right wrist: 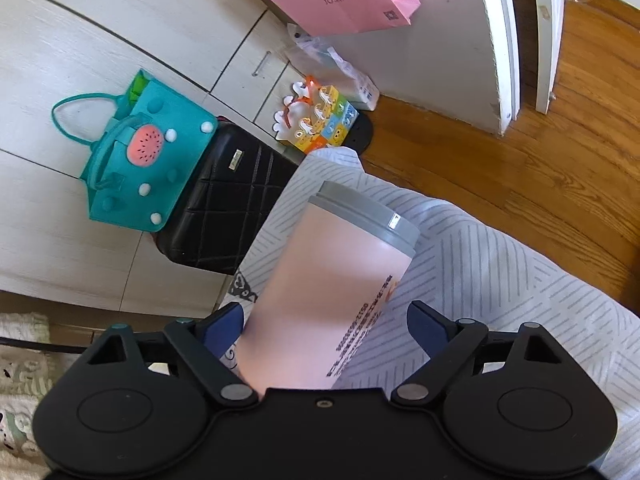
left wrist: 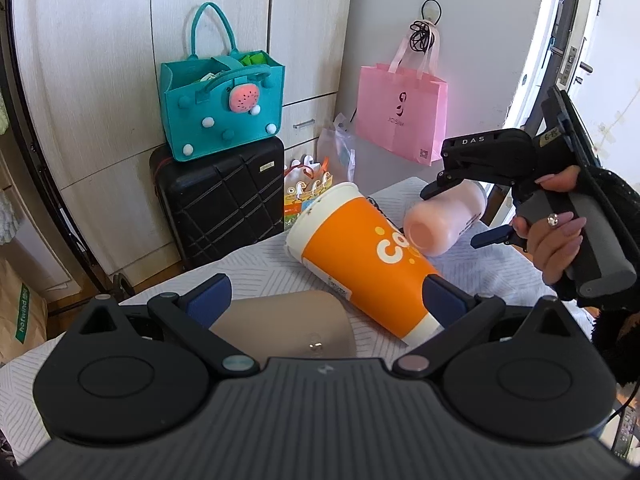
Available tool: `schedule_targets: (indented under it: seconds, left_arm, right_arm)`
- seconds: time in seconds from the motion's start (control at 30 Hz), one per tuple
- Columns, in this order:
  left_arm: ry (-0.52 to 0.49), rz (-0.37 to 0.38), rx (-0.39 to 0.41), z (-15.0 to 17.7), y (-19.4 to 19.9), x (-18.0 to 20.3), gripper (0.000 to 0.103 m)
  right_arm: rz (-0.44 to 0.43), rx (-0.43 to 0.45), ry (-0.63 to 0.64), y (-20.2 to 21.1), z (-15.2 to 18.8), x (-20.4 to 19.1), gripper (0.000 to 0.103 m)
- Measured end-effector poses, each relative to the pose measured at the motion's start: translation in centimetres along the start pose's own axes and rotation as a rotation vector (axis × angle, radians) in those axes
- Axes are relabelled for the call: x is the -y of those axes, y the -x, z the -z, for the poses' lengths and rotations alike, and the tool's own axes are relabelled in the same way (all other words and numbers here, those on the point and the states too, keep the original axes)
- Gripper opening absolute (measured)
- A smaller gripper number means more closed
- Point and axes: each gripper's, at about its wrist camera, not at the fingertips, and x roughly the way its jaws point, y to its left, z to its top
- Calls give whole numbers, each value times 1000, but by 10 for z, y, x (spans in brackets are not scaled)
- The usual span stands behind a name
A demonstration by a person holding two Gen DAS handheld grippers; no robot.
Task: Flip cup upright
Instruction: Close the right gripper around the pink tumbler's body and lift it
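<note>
On the left part of the tabletop [left wrist: 260, 264], covered in a striped cloth, a beige cup [left wrist: 288, 320] lies just in front of the left tongs [left wrist: 326, 294], which stand wide with nothing between their blue pads. Touching the right pad, an orange paper cup [left wrist: 360, 256] lies on its side, its white rim pointing toward the tabletop's far edge. Further right, near the far right corner, a pink cup [left wrist: 440, 220] with a grey lid lies tipped, and the right tongs [left wrist: 452, 216] reach around it from above and below. In the right wrist view the pink cup [right wrist: 328, 280] sits between the right tongs [right wrist: 326, 322], the left pad against its wall while a gap shows at the right pad, so the tongs are wide and not yet closed. To do this step well, the tongs should close squarely on the middle of the body, firmly enough not to slip on the smooth wall, then rotate lid-up clear of the orange cup before setting down.
</note>
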Motion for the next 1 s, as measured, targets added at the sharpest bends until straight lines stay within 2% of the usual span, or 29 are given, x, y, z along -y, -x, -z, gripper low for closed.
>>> schedule_targets:
  seconds: [0.17, 0.23, 0.4, 0.5, 0.63, 0.83, 1.0]
  left_arm:
    - [3, -4, -10, -1, -4, 1, 103]
    - [3, -3, -16, 0, -6, 2, 103]
    - [1, -4, -23, -1, -8, 3, 103]
    - [14, 10, -38, -2, -12, 3, 103]
    - [22, 22, -57, -2, -19, 8, 103]
    - [7, 16, -65, -2, -14, 22, 103]
    - [-24, -40, -34, -2, -1, 34, 103]
  right_arm:
    - [-5, 1, 22, -4, -2, -4, 87]
    - [-6, -5, 77, -4, -4, -9, 82]
    - [9, -54, 221, 0, -11, -11, 80]
    - [-2, -117, 320, 3, -12, -12, 79]
    - [-24, -198, 446, 13, -3, -7, 78]
    - [-31, -234, 592, 40, 17, 10, 75]
    - [-54, -237, 661, 55, 31, 25, 74]
